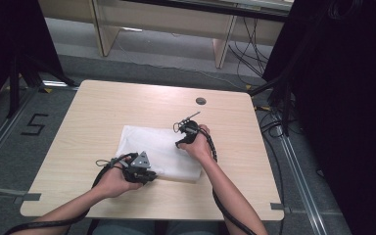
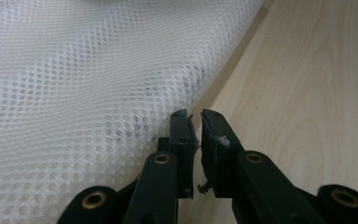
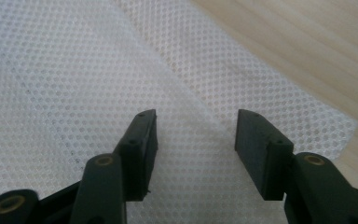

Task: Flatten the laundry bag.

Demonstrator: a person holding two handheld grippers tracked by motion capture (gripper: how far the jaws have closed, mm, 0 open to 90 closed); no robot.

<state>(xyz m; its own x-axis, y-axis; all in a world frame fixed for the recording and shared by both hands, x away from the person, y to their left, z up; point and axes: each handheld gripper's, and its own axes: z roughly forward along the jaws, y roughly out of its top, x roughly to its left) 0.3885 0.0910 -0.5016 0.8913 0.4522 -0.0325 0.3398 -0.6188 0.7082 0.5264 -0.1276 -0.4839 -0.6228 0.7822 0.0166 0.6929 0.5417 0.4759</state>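
Observation:
A white mesh cloth (image 1: 161, 149) lies folded flat at the middle of the light wooden table (image 1: 103, 107). My left gripper (image 1: 149, 177) rests at the cloth's near edge. In the left gripper view its jaws (image 2: 194, 116) stand shut with only a thin slit between them, right beside the edge of the mesh cloth (image 2: 74, 84); whether any fabric is pinched is not clear. My right gripper (image 1: 181, 143) sits over the cloth's far right part. In the right gripper view it (image 3: 196, 123) stands open just above the mesh cloth (image 3: 74, 70), near a folded corner.
A round dark grommet (image 1: 200, 101) sits near the table's far edge. Bare wood surrounds the cloth on all sides. Black cables (image 1: 274, 122) run along the floor at the right, and a taped "5" (image 1: 33, 125) marks the floor at the left.

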